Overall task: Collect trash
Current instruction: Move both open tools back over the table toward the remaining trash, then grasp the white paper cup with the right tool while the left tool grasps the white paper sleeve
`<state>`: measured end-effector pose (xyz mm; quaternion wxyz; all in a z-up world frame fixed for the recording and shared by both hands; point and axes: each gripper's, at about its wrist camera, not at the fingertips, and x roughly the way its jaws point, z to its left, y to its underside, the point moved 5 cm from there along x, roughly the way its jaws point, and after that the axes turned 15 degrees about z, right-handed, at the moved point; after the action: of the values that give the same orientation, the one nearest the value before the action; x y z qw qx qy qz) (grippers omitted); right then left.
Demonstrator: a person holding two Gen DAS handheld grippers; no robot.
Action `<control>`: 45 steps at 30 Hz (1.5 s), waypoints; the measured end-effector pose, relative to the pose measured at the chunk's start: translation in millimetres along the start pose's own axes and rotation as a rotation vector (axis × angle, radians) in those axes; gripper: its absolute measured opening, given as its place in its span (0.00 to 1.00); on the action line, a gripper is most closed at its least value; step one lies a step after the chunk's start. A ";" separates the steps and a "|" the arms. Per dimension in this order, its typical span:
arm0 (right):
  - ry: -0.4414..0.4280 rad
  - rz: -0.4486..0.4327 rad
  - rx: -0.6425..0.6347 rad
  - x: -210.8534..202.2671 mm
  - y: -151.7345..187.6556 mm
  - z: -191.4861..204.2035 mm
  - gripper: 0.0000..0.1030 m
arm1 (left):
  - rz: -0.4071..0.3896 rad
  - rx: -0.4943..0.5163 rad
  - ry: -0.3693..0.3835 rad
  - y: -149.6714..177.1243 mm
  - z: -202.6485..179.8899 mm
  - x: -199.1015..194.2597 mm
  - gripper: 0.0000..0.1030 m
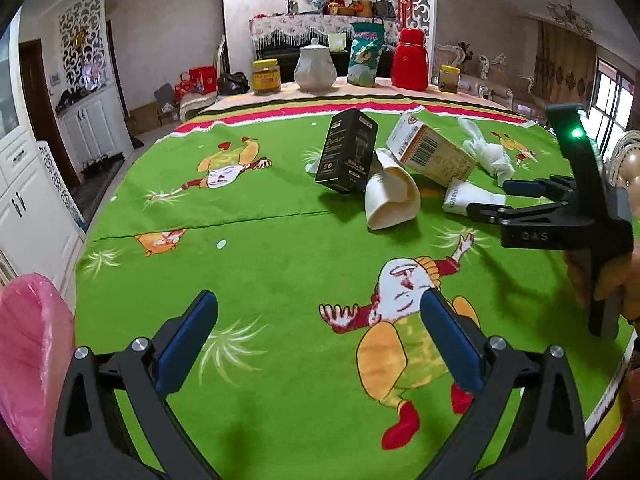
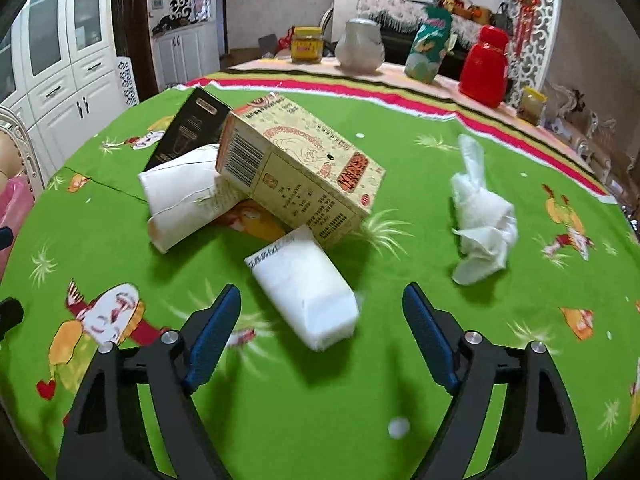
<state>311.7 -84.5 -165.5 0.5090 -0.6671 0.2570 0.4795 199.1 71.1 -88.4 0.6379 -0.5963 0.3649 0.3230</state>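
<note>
Trash lies on the green tablecloth point(image 1: 260, 264): a black box point(image 1: 347, 150), a crushed white paper cup point(image 1: 390, 196), a tan carton point(image 1: 434, 152), a small white packet point(image 1: 466, 200) and crumpled tissue point(image 1: 488, 152). My left gripper point(image 1: 318, 336) is open and empty over bare cloth. My right gripper point(image 2: 322, 324) is open, its jaws on either side of the near end of the white packet point(image 2: 308, 296). The right gripper also shows in the left wrist view point(image 1: 496, 200). The right wrist view shows the carton point(image 2: 296, 168), the cup point(image 2: 184, 196), the black box point(image 2: 188, 132) and the tissue point(image 2: 480, 216).
A pink plastic bag point(image 1: 28, 360) hangs at the table's near left edge. At the far edge stand a yellow jar point(image 1: 265, 76), a white pot point(image 1: 315, 66), a green snack bag point(image 1: 365, 56), a red flask point(image 1: 410, 60) and a small jar point(image 1: 449, 78).
</note>
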 end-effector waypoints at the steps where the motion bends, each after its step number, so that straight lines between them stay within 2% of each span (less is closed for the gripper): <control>1: -0.008 0.004 -0.006 2.2 -2.8 1.2 0.74 | 0.003 -0.003 -0.002 -0.7 1.2 0.3 0.95; 5: -0.043 0.024 -0.029 8.1 -7.1 7.4 0.68 | 0.030 -0.030 0.001 -8.3 0.4 9.0 0.95; 6: -0.049 0.032 -0.040 9.6 -6.4 9.3 0.64 | 0.042 -0.038 0.005 -11.3 -1.7 14.0 0.95; 10: -0.056 0.052 -0.051 10.9 1.6 7.1 0.34 | 0.080 -0.049 0.005 -23.8 -12.5 31.5 0.94; 13: -0.084 0.028 -0.001 0.1 11.3 -6.2 0.30 | 0.083 -0.054 0.013 -36.8 -22.8 41.9 0.94; 17: -0.074 -0.021 0.084 -20.1 28.9 -28.8 0.29 | 0.083 -0.045 0.030 -56.3 -44.1 56.3 0.94; 19: -0.063 -0.039 0.121 -24.9 35.7 -38.9 0.29 | 0.085 -0.047 0.033 -67.0 -54.0 63.5 0.91; 21: -0.069 -0.059 0.162 -27.4 41.4 -50.2 0.29 | 0.093 -0.050 0.025 -76.6 -61.9 71.3 0.83; 25: -0.101 -0.054 0.199 -24.9 44.6 -60.9 0.29 | 0.108 -0.074 0.005 -93.3 -68.1 90.4 0.72; 29: -0.091 -0.054 0.190 -25.5 44.1 -59.7 0.29 | 0.160 -0.089 0.007 -100.1 -70.7 110.8 0.52; 30: -0.085 -0.053 0.184 -25.4 43.6 -58.5 0.29 | 0.145 -0.088 0.028 -102.1 -71.3 108.5 0.45; 32: -0.080 -0.054 0.179 -26.1 44.4 -57.9 0.29 | 0.127 -0.091 0.090 -100.8 -72.8 103.4 0.44; 39: -0.071 -0.053 0.176 -27.3 45.0 -56.5 0.29 | 0.087 -0.050 0.095 -73.3 -81.9 75.5 0.44; 45: -0.053 -0.055 0.160 -28.5 45.1 -53.4 0.29 | 0.059 -0.063 0.102 -43.2 -75.3 43.7 0.44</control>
<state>282.8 -153.8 -158.1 0.5802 -0.6184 0.2625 0.4606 252.6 -8.4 -104.6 0.5895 -0.6210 0.4039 0.3219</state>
